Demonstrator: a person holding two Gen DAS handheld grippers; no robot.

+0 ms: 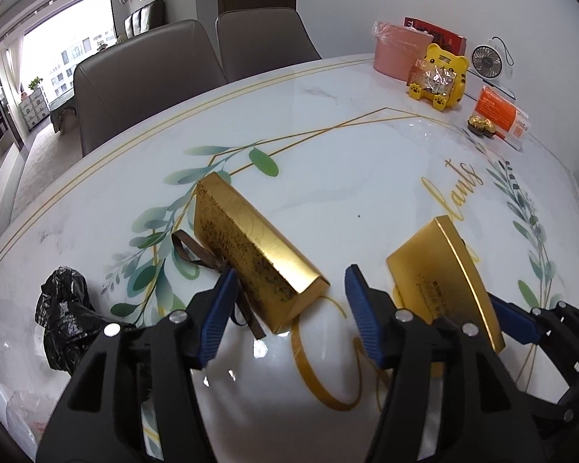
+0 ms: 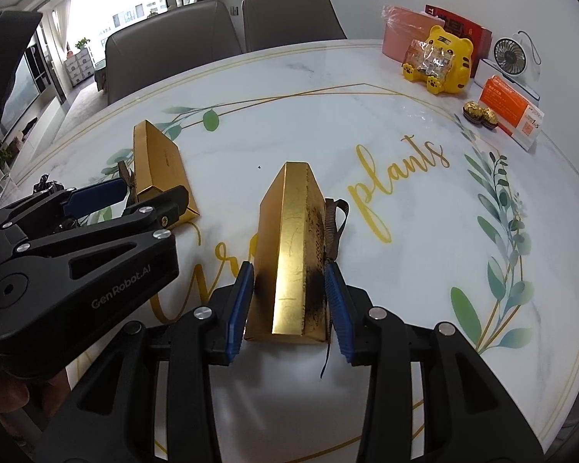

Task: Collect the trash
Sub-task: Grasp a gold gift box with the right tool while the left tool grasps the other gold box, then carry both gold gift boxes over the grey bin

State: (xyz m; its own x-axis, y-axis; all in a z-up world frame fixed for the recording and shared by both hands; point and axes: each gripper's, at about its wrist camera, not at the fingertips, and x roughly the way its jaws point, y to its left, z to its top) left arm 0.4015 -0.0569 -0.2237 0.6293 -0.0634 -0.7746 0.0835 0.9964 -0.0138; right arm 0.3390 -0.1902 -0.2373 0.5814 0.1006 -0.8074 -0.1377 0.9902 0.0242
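Two gold boxes with brown ribbons lie on the white table (image 1: 366,146). My left gripper (image 1: 289,274) is open, and the near end of one gold box (image 1: 247,247) sits between its fingertips without touching either pad. That box's ribbon (image 1: 189,250) runs past the left finger. In the right wrist view the left gripper (image 2: 152,189) hovers over that same box (image 2: 156,158). My right gripper (image 2: 288,267) is shut on the second gold box (image 2: 293,254), which stands tilted on edge, both blue pads against its sides. The left wrist view shows this box (image 1: 436,270) with one right finger (image 1: 515,318) beside it.
A crumpled black plastic bag (image 1: 63,316) lies at the table's near left. At the far right stand a pink container (image 1: 399,50), a yellow tiger toy (image 1: 441,77), a small fan (image 1: 488,61), an orange box (image 1: 501,114) and wrapped chocolates (image 1: 480,125). Two chairs (image 1: 142,77) line the far edge.
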